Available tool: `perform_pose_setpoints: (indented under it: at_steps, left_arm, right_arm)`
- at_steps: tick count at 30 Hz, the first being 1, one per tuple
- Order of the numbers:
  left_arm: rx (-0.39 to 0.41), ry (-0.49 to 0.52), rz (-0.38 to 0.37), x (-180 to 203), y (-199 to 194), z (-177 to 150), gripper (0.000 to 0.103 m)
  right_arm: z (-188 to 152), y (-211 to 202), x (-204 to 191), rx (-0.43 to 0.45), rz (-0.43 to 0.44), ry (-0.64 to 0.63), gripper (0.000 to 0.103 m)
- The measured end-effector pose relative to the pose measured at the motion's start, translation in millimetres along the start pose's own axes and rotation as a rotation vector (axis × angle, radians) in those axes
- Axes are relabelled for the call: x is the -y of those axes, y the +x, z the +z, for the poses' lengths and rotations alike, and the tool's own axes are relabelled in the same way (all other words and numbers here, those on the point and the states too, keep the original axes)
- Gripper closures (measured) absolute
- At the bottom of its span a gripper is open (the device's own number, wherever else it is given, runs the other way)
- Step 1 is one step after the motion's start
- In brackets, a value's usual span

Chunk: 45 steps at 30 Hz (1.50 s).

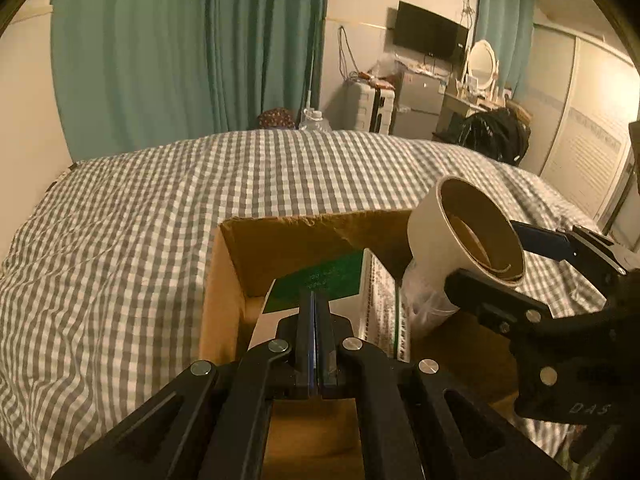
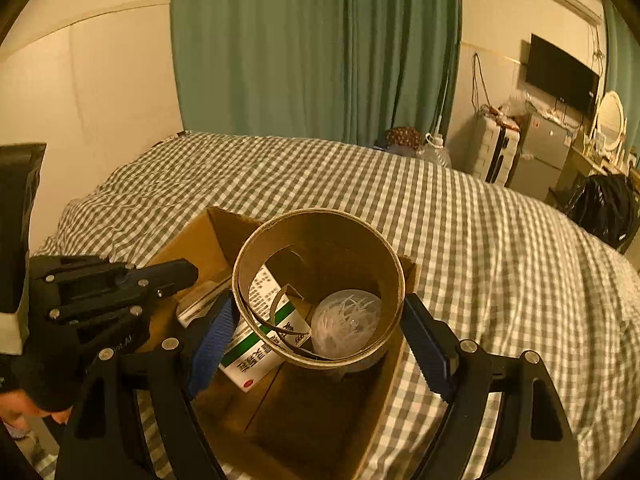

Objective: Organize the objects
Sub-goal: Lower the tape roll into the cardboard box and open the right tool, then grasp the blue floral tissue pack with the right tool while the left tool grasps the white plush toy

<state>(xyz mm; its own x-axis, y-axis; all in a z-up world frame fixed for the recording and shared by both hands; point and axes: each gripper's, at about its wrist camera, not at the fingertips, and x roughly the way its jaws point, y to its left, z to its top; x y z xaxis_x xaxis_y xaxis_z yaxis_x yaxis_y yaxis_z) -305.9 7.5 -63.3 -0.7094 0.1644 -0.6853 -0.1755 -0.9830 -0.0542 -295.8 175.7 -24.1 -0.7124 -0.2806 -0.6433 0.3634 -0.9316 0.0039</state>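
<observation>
The checked bedspread (image 2: 460,240) is taken up at its near edge by an open cardboard box (image 2: 192,248), and every place here is given from that box. Inside it, a white and green carton (image 2: 256,356) is seen lying flat toward the left wall, with a clear plastic cup (image 2: 346,320) just beside it toward the right.

Directly above the box's opening a tape roll (image 2: 320,280) is held, its hollow axis tipped down into the box, so lowering looks like what is left. It is clamped across its outer wall by the right gripper (image 2: 320,340), one blue pad on each side.

Over the box's near left part the left gripper (image 1: 315,340) is held, its fingers pressed together on nothing.
</observation>
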Motion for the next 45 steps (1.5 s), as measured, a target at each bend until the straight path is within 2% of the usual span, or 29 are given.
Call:
perform_pose_setpoints:
  at_steps: [3, 6, 7, 8, 9, 10, 11, 16, 22, 25, 30, 36, 45]
  left_arm:
    - [-0.012, 0.003, 0.003, 0.1, 7.0, -4.0, 0.103]
    - [-0.021, 0.028, 0.014, 5.7, 4.2, -8.4, 0.095]
    - [-0.024, 0.036, 0.019, 6.9, 3.4, -9.1, 0.088]
    - [-0.026, 0.044, 0.034, 9.6, -0.4, -11.0, 0.071]
    - [-0.025, 0.047, 0.052, 11.3, -4.7, -13.0, 0.058]
    - [-0.021, 0.046, 0.064, 11.4, -8.5, -14.7, 0.033]
    - [-0.005, 0.039, 0.073, 11.3, -16.1, -17.0, 0.025]
    - [0.001, -0.008, 0.068, 7.9, -52.0, -26.3, 0.025]
    - [0.032, -0.029, 0.091, 9.7, -104.5, -36.1, 0.013]
    - [0.045, -0.022, 0.106, 11.3, -131.1, -49.0, 0.012]
    - [0.047, -0.014, 0.137, 15.9, -167.0, -82.1, 0.012]
    - [0.011, -0.051, 0.173, 17.6, -184.8, -145.9, 0.012]
    - [-0.103, -0.040, 0.142, 24.1, -185.6, -238.5, 0.012]
  right_arm:
    - [-3.2, 7.1, 4.2, -0.006, 0.018, 0.024, 0.019]
    - [-6.7, 2.5, 4.6, 0.008, 0.014, 0.033, 0.008]
    - [-6.7, -2.9, 5.6, 0.015, 0.012, 0.039, 0.007]
    - [-6.1, -7.3, 8.2, 0.019, 0.012, 0.046, 0.007]
    - [-5.8, -13.8, 8.7, 0.021, 0.014, 0.053, 0.007]
    - [-5.3, -22.8, 10.0, 0.024, 0.015, 0.063, 0.007]
    - [-4.7, -29.9, 12.1, 0.027, 0.013, 0.067, 0.007]
    - [-9.8, -80.7, 9.5, 0.042, -0.027, 0.036, 0.007]
    - [-21.6, -149.9, -1.7, 0.083, -0.051, -0.008, 0.007]
    - [-32.2, -187.6, -8.7, 0.130, -0.065, -0.011, 0.007]
    - [-58.8, -224.4, -24.4, 0.141, -0.074, -0.031, 0.007]
    - [-115.8, -234.5, -51.0, 0.079, -0.063, -0.081, 0.007]
    - [-203.8, -205.8, -75.5, -0.080, -0.008, -0.078, 0.008]
